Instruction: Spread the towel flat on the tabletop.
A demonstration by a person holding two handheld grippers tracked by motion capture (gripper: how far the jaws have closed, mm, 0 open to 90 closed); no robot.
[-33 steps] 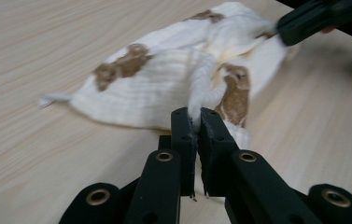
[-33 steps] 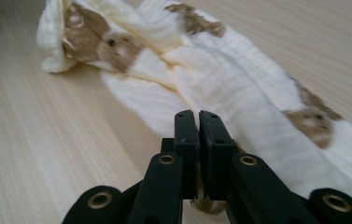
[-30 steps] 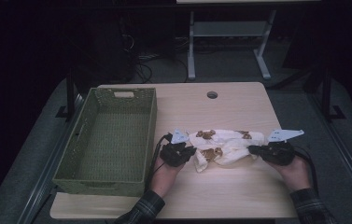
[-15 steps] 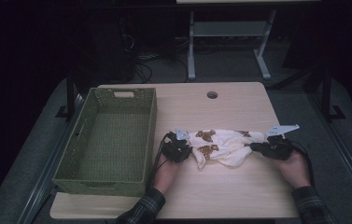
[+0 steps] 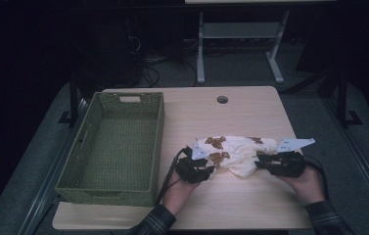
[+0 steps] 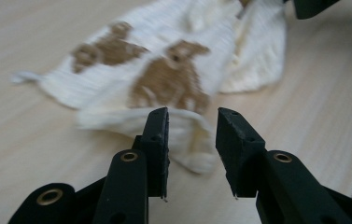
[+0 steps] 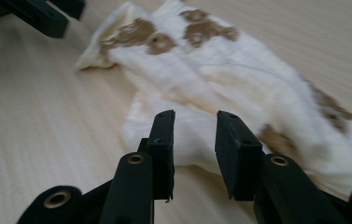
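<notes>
The left gripper (image 5: pixel 206 169) and the right gripper (image 5: pixel 262 163) have just been opening; both jaws stand apart, holding nothing. The cream cloth (image 5: pixel 238 154) lies crumpled on the table (image 5: pixel 250 110) between them, its edges just before the fingertips. The green basket (image 5: pixel 116 147) stands to the left.

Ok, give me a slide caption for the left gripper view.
Left gripper, jaws just opening, backs off the cream cloth with brown bear prints on the wooden table.

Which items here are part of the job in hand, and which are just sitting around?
In the job:
- cream cloth with brown bear prints, lying crumpled on the table
- left gripper and right gripper, jaws just opened, off the cloth

Lying about:
- green woven basket, nothing in it
- metal stand behind the table
</notes>
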